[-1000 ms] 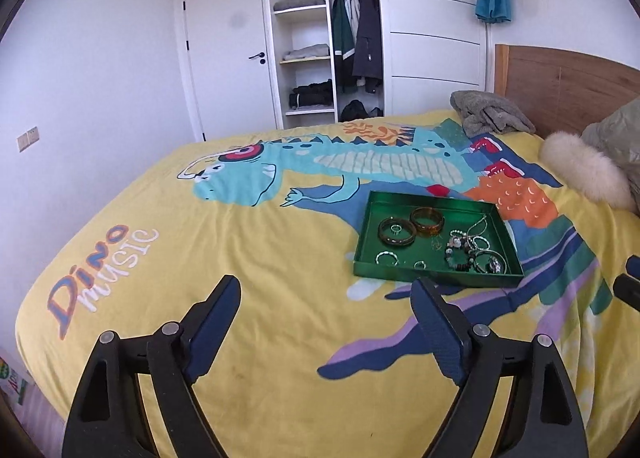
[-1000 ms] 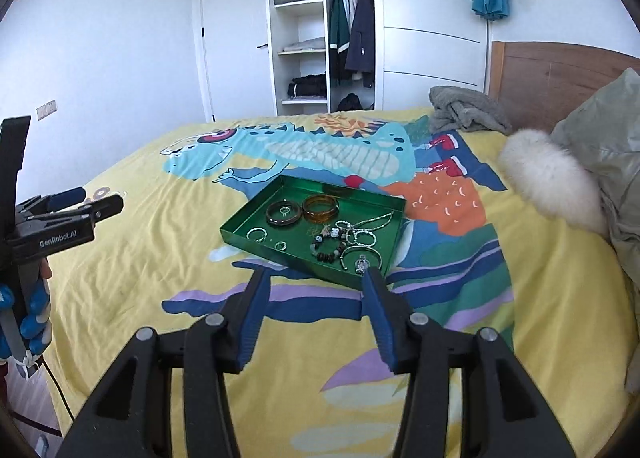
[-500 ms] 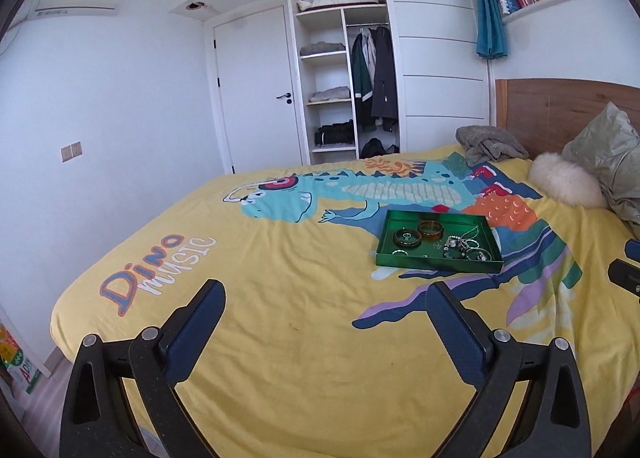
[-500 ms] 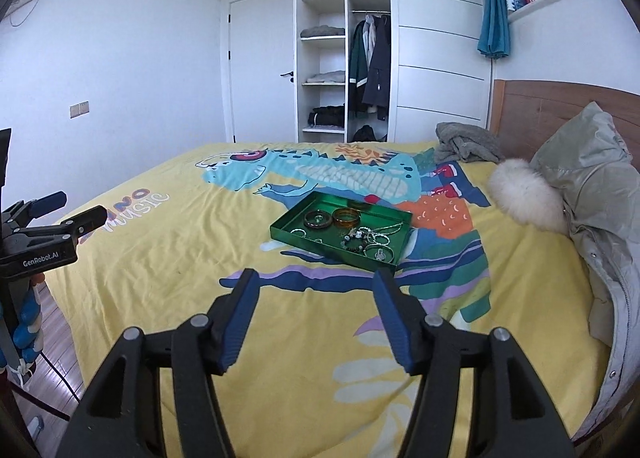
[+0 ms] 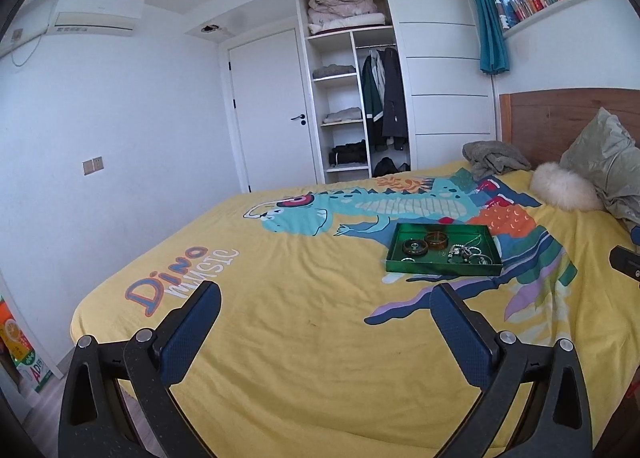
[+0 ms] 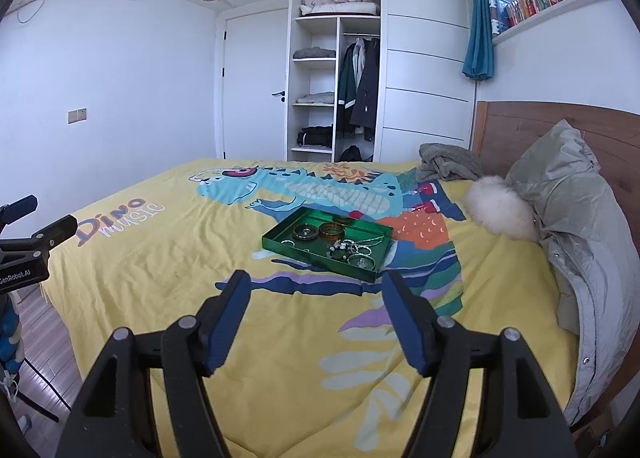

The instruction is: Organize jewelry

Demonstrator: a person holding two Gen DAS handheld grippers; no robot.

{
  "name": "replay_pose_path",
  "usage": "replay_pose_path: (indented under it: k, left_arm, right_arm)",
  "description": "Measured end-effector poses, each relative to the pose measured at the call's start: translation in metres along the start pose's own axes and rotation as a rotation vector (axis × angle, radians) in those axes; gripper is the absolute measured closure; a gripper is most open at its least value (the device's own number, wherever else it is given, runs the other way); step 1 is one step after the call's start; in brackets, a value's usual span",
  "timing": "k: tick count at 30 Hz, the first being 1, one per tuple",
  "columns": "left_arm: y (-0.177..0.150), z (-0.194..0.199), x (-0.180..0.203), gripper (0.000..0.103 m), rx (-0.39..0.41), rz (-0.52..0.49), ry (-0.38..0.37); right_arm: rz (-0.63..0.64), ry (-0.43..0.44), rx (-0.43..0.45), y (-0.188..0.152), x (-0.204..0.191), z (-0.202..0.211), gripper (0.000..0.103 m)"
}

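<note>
My bed (image 5: 280, 338) spreads yellow ahead; far right on it sits the green tray (image 5: 440, 268) of jewelry (image 5: 466, 252). My left claw (image 5: 324, 322) gapes empty; my right claw (image 6: 316, 318), just widening, holds nothing.

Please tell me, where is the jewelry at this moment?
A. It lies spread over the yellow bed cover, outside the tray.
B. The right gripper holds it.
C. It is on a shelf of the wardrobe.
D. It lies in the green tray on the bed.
D: the bangles and the smaller pieces all lie inside the green tray on the bed cover; the left gripper and the right gripper are open with nothing between them.
</note>
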State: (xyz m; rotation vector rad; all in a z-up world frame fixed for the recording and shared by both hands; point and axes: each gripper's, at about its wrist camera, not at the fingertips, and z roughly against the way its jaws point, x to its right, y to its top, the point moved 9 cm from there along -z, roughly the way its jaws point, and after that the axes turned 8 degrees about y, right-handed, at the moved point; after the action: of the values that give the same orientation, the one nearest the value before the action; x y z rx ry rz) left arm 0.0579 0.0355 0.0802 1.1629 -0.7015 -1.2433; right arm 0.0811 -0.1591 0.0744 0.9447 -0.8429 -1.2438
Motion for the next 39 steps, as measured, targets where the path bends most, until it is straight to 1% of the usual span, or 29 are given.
replay_pose_path:
  k: [6, 9, 12, 16, 28, 39]
  left_arm:
    - [0.005, 0.009, -0.002, 0.0, 0.023, 0.025, -0.001]
    - [0.005, 0.014, -0.003, 0.0, 0.034, 0.03, -0.005]
    - [0.004, 0.018, -0.003, 0.0, 0.043, 0.032, -0.009]
    - [0.002, 0.021, -0.002, 0.0, 0.045, 0.038, -0.018]
    - [-0.005, 0.023, 0.0, 0.0, 0.044, 0.043, -0.027]
    - [-0.009, 0.026, 0.013, 0.0, 0.033, 0.023, -0.061]
  right_arm:
    - [0.005, -0.026, 0.005, -0.007, 0.004, 0.009, 0.036]
    - [-0.007, -0.037, 0.014, -0.009, 0.008, 0.016, 0.036]
    - [-0.018, -0.067, 0.027, -0.009, 0.017, 0.022, 0.036]
    - [-0.057, -0.092, 0.042, -0.01, 0.025, 0.028, 0.035]
    - [-0.051, -0.08, 0.013, -0.025, 0.011, 0.017, 0.035]
    - [-0.045, -0.087, 0.021, -0.024, 0.01, 0.019, 0.035]
